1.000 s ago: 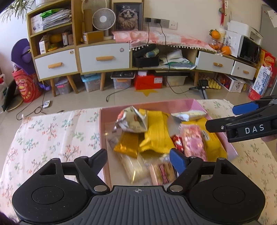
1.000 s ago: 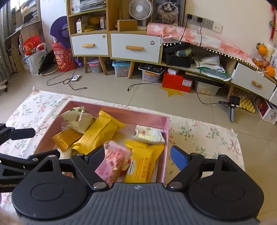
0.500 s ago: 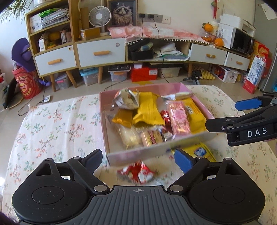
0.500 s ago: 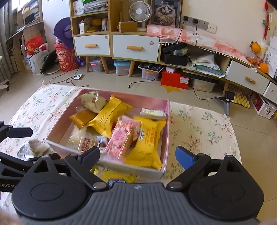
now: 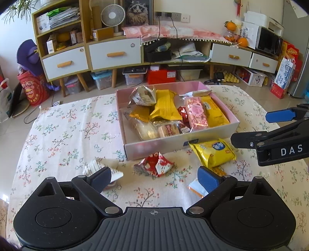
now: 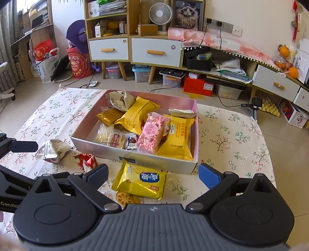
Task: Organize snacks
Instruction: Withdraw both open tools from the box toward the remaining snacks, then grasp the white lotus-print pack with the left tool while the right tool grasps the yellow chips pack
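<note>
Ahead of you a wooden cabinet (image 5: 85,48) with white drawers (image 6: 156,52) and orange handles runs along the cream wall (image 6: 251,15), carrying a small white fan (image 5: 110,15), a framed cat picture (image 6: 186,13) and stacked papers (image 5: 63,16). Below it you see a beige tiled floor (image 6: 123,84) with plastic bins (image 5: 100,79), a red box (image 6: 199,86) and trailing cables. To your right, oranges (image 5: 242,41) sit beside a black microwave (image 5: 269,43), in bright daylight.
</note>
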